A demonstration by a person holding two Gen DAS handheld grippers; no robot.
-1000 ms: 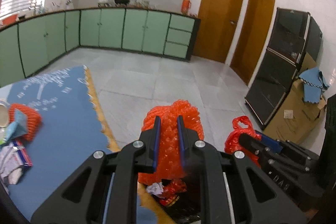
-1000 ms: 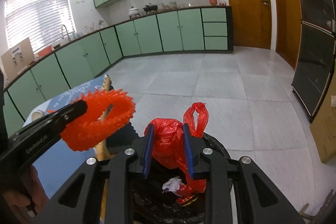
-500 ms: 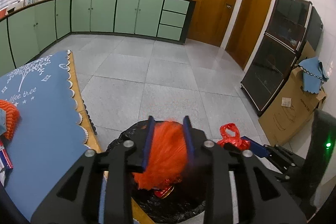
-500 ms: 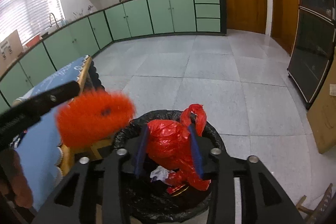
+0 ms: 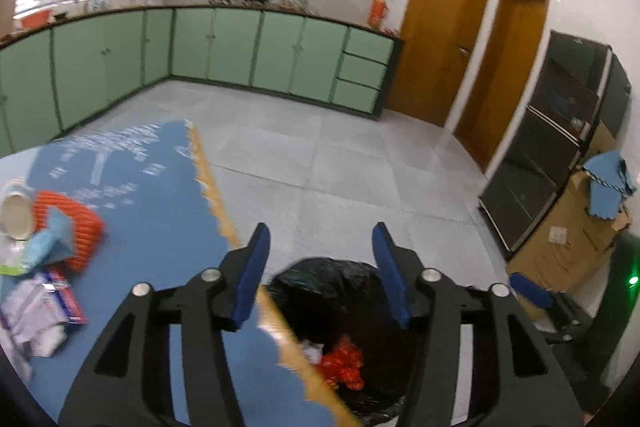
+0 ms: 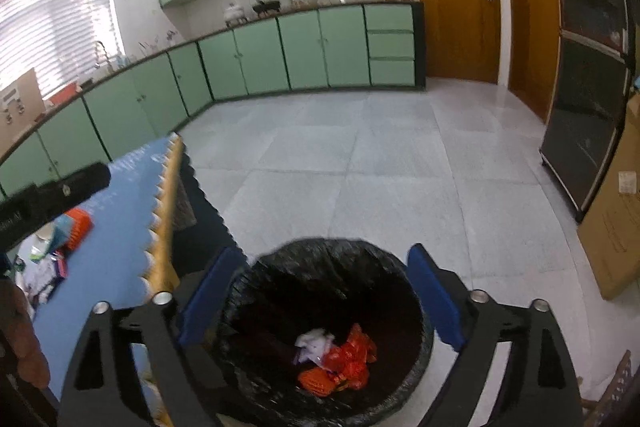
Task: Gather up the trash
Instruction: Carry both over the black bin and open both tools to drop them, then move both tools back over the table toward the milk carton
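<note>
Black liner wrapped the trash bin point(image 6: 332, 267), where the red plastic bag point(image 6: 352, 355) and orange foam net point(image 6: 314, 381) lay at the bottom beside white paper. Both the right gripper point(image 6: 326, 279) and left gripper point(image 5: 320, 251) had just been opening, jaws apart with nothing between them. More trash point(image 5: 48, 251) sat on the blue tablecloth point(image 5: 160, 211) at nine o'clock.

The right gripper point(image 6: 320, 291) is held above the black-lined bin point(image 6: 416, 307), its jaws just opened wide with nothing gripped between them. Red bags point(image 6: 348, 355) and white paper point(image 6: 314, 343) are seen at the bin's bottom.
</note>
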